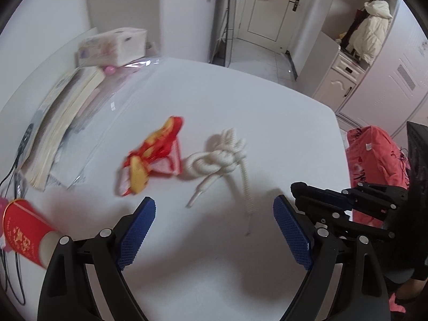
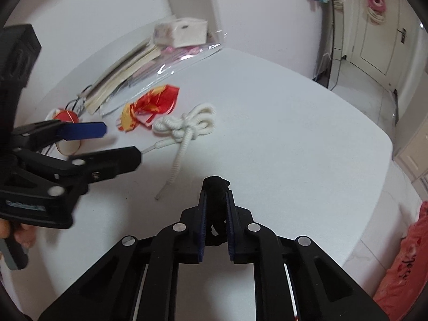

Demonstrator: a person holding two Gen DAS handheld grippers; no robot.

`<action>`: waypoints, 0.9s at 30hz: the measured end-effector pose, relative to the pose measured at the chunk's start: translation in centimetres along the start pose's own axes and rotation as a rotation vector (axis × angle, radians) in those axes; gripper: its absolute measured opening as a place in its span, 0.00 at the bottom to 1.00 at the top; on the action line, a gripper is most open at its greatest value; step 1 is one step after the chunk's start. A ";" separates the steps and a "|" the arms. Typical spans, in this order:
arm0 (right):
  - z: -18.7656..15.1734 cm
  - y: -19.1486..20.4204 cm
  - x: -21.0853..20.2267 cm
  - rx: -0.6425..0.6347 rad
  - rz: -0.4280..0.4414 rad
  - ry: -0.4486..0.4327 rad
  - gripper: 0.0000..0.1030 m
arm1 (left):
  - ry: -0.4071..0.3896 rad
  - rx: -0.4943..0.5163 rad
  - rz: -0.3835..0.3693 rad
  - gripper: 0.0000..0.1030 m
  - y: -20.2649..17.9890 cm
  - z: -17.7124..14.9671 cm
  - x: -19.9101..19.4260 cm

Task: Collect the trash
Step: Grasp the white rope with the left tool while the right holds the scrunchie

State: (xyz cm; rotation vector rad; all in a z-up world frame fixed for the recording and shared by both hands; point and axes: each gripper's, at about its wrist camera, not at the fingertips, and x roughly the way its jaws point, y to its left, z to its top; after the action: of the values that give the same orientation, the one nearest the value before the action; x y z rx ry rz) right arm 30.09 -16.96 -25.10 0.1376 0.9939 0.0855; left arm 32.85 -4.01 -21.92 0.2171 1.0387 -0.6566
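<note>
Red paper cup (image 1: 24, 231) lies on its side at the left edge of the white table (image 1: 267, 112), just beside a stack of books (image 1: 64, 123) with clear plastic sleeves and a tissue box (image 1: 115, 45) behind them. Further right, a crumpled red-and-yellow wrapper (image 1: 152, 155) rests on the tabletop, touching a knotted white rope (image 1: 222, 155) whose loose ends trail toward the near edge. The left gripper (image 1: 214, 230) hangs above the bare table just short of the rope's ends, its blue pads (image 1: 139, 235) spread wide with nothing between them. To its right, the right gripper (image 2: 216, 208) is clenched on a small black wad (image 2: 215, 187) of soft, blurred material, which pokes out past the fingertips above the table surface; what the wad is cannot be told. A person's fingers (image 2: 22, 234) show on the left tool's handle. Beyond the table's right edge sits a red-pink bag (image 1: 374, 160) with dark print, and a white door (image 1: 270, 5) stands at the far end of the room.
</note>
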 end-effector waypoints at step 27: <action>-0.7 -2.8 -2.3 0.115 0.011 -0.049 0.13 | -0.019 0.198 0.079 0.70 -2.8 3.1 6.2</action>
State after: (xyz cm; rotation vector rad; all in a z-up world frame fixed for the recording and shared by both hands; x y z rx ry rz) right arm 28.32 -20.01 -24.00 0.2490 0.9495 0.0349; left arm 35.54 -10.12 -25.25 0.4218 0.9426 -0.6892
